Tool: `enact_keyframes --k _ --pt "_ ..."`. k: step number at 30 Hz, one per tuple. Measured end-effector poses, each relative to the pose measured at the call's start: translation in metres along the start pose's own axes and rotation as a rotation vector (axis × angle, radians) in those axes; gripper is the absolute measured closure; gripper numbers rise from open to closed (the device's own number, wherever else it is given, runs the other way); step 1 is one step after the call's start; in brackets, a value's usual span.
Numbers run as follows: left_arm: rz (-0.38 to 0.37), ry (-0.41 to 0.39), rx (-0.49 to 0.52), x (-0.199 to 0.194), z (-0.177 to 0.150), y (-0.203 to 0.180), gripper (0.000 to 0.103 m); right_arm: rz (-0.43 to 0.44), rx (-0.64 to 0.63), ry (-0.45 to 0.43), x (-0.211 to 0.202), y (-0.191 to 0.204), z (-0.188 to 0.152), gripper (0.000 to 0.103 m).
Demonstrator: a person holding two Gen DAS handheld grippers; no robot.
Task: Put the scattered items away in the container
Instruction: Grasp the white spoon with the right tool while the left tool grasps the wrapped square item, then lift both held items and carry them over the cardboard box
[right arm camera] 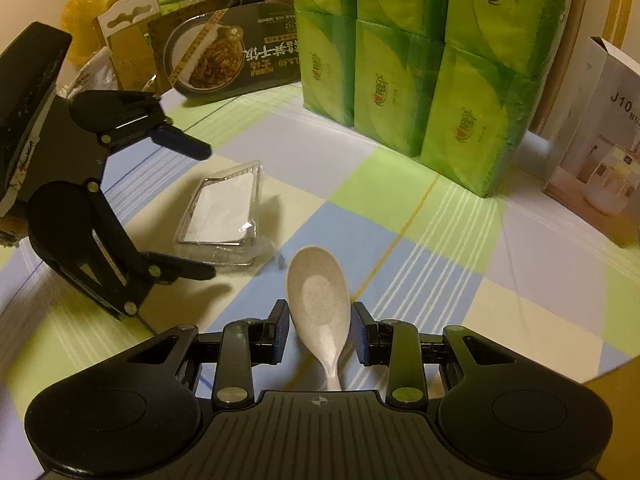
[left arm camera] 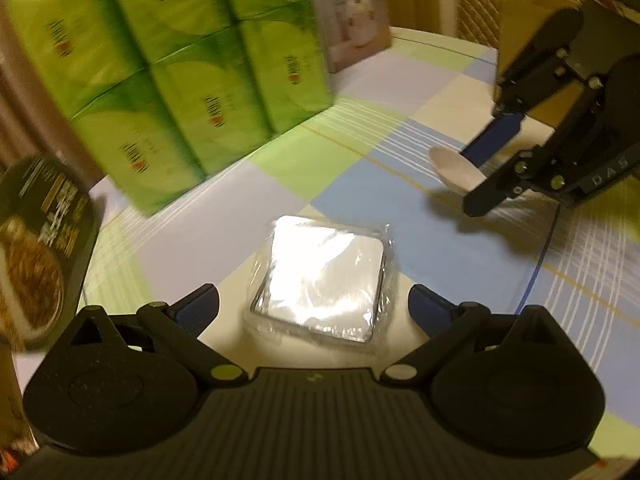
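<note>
Left gripper point(left arm camera: 314, 306) was wide open around clear plastic box point(left arm camera: 326, 276), low centre, not touching. Box looked slippery; could slide away. Right gripper point(right arm camera: 320, 330) had speckled spoon point(right arm camera: 320, 304) between its fingers; grip unclear, spoon could drop.

Two low close wrist views, shared tablecloth point(left arm camera: 360, 184)
</note>
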State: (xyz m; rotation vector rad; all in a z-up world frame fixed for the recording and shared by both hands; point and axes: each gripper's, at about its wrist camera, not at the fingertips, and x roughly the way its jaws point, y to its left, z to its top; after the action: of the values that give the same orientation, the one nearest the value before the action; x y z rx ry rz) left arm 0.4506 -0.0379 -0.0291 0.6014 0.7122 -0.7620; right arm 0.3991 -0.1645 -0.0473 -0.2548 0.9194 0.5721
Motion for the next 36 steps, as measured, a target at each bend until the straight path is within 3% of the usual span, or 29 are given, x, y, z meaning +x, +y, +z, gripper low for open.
enact_keyframes --k 8,11,12,13,18,28,36 --pt "-0.057 0.054 0.059 0.02 0.009 -0.002 0.007 -0.005 0.0 0.015 0.007 0.002 -0.002 0.073" --pt "-0.078 0.067 0.007 0.021 0.01 0.003 0.017 -0.004 0.001 0.025 0.007 0.004 -0.005 0.073" --pt "-0.074 0.064 -0.012 0.019 0.009 0.004 0.027 -0.005 0.0 0.029 0.007 0.005 -0.005 0.073" --pt "-0.073 0.062 -0.028 0.017 0.009 0.005 0.03 -0.005 -0.001 0.032 0.006 0.007 -0.006 0.073" --pt "-0.066 0.078 -0.121 -0.001 0.0 -0.006 0.032 -0.004 0.035 0.048 -0.003 0.015 -0.017 0.073" --pt "-0.046 0.101 -0.332 -0.072 -0.031 -0.085 0.033 0.017 0.182 0.063 -0.056 0.05 -0.075 0.073" --pt "0.025 0.088 -0.436 -0.134 -0.054 -0.154 0.033 -0.018 0.236 0.009 -0.121 0.088 -0.129 0.073"
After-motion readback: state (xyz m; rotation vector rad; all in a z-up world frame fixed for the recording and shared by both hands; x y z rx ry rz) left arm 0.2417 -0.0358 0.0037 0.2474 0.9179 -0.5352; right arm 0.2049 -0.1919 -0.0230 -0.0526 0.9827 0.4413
